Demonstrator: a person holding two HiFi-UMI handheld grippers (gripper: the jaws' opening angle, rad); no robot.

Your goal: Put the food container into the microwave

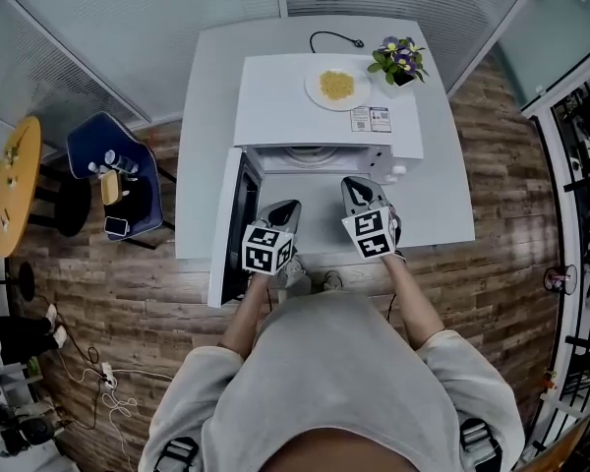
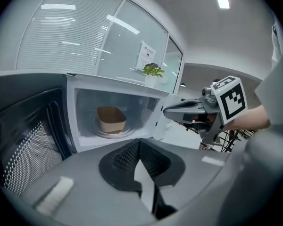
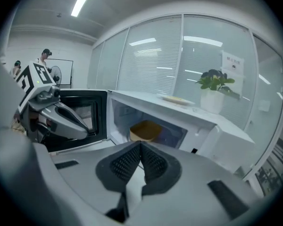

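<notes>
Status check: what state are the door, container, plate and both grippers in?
Microwave door: wide open.
Food container: upright inside the microwave.
Left gripper: jaws together, empty.
Right gripper: jaws together, empty.
Plate: on top of the microwave, holding yellow food.

Tabletop (image 1: 442, 165): microwave (image 1: 324, 116) at centre, door (image 1: 234, 226) swung open at its left. Inside: food container (image 2: 111, 119) on turntable (image 2: 114, 132). On top: plate (image 1: 336, 86), potted plant (image 1: 400, 61) to its right. Behind: cable (image 1: 334, 37).
</notes>
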